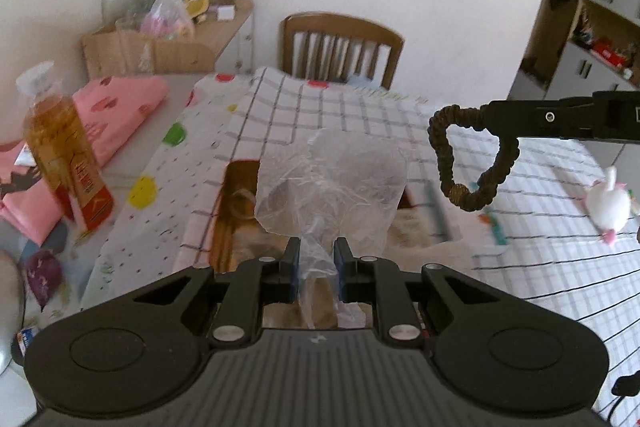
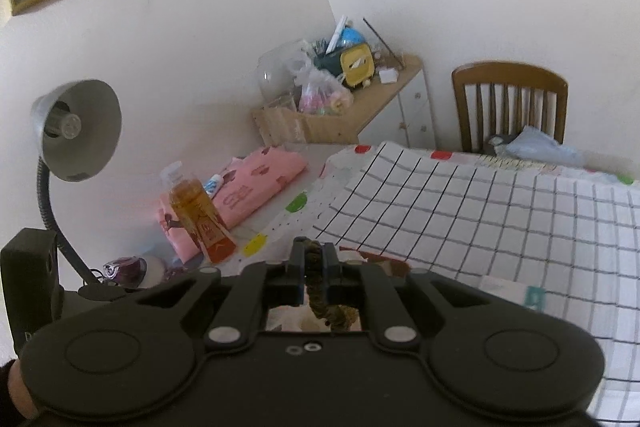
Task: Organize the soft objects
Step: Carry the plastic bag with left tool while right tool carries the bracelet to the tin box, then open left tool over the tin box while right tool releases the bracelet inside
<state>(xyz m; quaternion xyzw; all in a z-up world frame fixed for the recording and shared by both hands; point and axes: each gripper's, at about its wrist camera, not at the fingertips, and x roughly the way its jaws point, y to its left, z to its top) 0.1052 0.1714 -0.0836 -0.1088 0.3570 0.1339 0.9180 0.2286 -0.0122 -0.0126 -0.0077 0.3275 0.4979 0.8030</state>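
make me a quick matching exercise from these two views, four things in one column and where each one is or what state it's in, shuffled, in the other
Things:
1. brown fabric hair scrunchie
2. clear crinkled plastic bag
3. small white plush toy
4. amber liquid bottle with orange label

Places or states:
A. lying on the checked tablecloth
B. pinched in the left gripper
C. standing upright beside the folded pink cloth
D. dangling from the right gripper

Pairs: 1-D, 2-B, 3-A, 4-C

Plain cream walls (image 2: 200, 47) meet in a corner; a wooden chair (image 2: 510, 99) stands at the far side, a grey desk lamp (image 2: 76, 131) at the near left.
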